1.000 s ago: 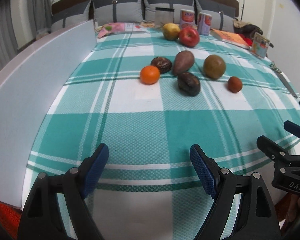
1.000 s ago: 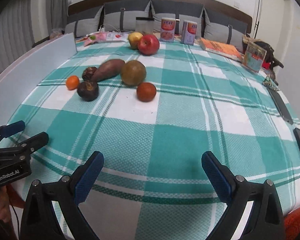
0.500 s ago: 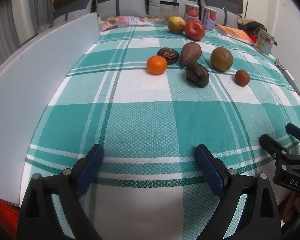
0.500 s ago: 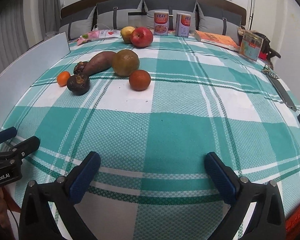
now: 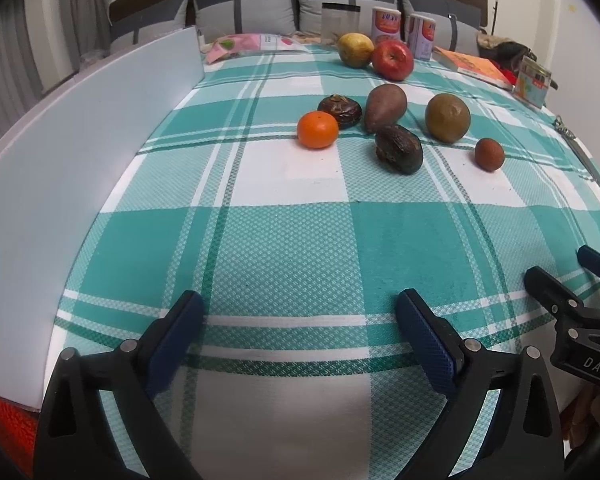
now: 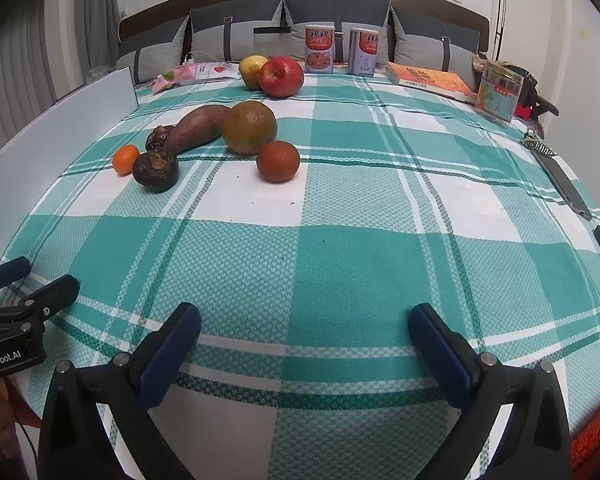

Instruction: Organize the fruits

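Fruits lie on a green checked cloth: an orange mandarin (image 5: 317,129), a dark wrinkled fruit (image 5: 339,110), a sweet potato (image 5: 385,106), a dark avocado-like fruit (image 5: 399,149), a greenish-brown round fruit (image 5: 447,117), a small reddish fruit (image 5: 489,154), a red apple (image 5: 392,60) and a yellow pear (image 5: 355,50). The same group shows in the right wrist view, with the reddish fruit (image 6: 278,161) nearest. My left gripper (image 5: 299,328) is open and empty near the front edge. My right gripper (image 6: 305,340) is open and empty, to its right.
A white board (image 5: 80,152) stands along the left edge. Two cans (image 6: 319,49), a clear box (image 6: 499,94) and an orange book (image 6: 430,80) sit at the back. Dark flat objects (image 6: 564,188) lie at the right edge. Cushions line the back.
Both grippers have moved forward and slightly closer to the fruits, which appear larger now. Nothing was taken hold of.
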`<state>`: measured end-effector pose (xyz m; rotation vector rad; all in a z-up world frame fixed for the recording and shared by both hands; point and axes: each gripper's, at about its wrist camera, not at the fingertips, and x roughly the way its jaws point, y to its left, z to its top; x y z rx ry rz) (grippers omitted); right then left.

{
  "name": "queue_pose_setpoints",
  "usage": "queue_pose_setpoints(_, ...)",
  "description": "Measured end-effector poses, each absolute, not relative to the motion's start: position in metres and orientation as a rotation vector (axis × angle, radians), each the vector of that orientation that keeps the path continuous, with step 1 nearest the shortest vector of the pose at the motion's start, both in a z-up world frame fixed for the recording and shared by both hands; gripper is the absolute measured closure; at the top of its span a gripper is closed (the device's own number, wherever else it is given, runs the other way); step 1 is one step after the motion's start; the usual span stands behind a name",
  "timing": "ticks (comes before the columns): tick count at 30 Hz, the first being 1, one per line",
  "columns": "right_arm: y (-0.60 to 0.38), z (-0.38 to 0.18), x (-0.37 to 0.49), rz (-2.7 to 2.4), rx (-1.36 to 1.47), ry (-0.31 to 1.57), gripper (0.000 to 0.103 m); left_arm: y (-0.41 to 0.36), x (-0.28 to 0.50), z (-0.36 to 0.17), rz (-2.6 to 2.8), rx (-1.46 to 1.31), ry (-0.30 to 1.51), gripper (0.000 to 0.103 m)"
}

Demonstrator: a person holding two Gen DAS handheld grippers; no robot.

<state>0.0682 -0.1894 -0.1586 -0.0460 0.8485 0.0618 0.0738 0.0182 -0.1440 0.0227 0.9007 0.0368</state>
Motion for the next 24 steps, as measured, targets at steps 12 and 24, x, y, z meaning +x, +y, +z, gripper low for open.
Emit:
queue_pose_setpoints(12, -0.1895, -0.1584, 0.0687, 0.056, -0.043, 0.866, 0.000, 0.0186, 0.0736, -0.1444, 0.033, 0.028, 0.899, 0.004)
queue_pose_setpoints(24, -0.1896, -0.1578, 0.0690, 0.055, -0.043, 0.869, 0.000, 0.0186, 0.0736, -0.1445, 0.027, 0.030, 0.900, 0.004)
